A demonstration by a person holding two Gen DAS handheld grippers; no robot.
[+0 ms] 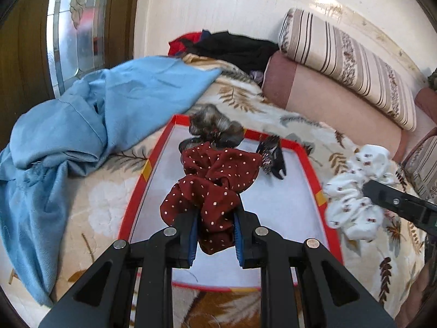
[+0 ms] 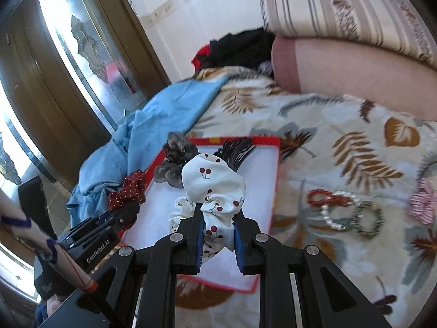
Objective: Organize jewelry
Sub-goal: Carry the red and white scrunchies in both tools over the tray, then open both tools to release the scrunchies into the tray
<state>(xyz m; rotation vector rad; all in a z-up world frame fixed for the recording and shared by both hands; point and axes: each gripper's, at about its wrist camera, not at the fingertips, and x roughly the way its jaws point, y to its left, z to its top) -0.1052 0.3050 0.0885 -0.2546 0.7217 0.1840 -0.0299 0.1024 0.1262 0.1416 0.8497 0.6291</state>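
My left gripper point(image 1: 214, 229) is shut on a dark red polka-dot scrunchie point(image 1: 215, 180) and holds it over the red-rimmed white tray point(image 1: 308, 164). My right gripper point(image 2: 218, 232) is shut on a white cherry-print scrunchie point(image 2: 213, 183) above the same tray point(image 2: 274, 191). A grey scrunchie point(image 1: 215, 125) and a dark hair clip point(image 1: 273, 155) lie at the tray's far end. In the right wrist view, the left gripper point(image 2: 120, 216) with the red scrunchie point(image 2: 128, 191) shows at the tray's left edge. The right gripper point(image 1: 401, 202) with the white scrunchie point(image 1: 355, 191) shows right of the tray.
The tray lies on a leaf-patterned blanket point(image 2: 341, 142). Red point(image 2: 319, 196), pearl point(image 2: 336, 210) and dark green point(image 2: 368, 218) bracelets and a pink striped scrunchie point(image 2: 423, 205) lie right of the tray. A blue cloth point(image 1: 82, 136) lies left. Cushions point(image 1: 341, 82) stand behind.
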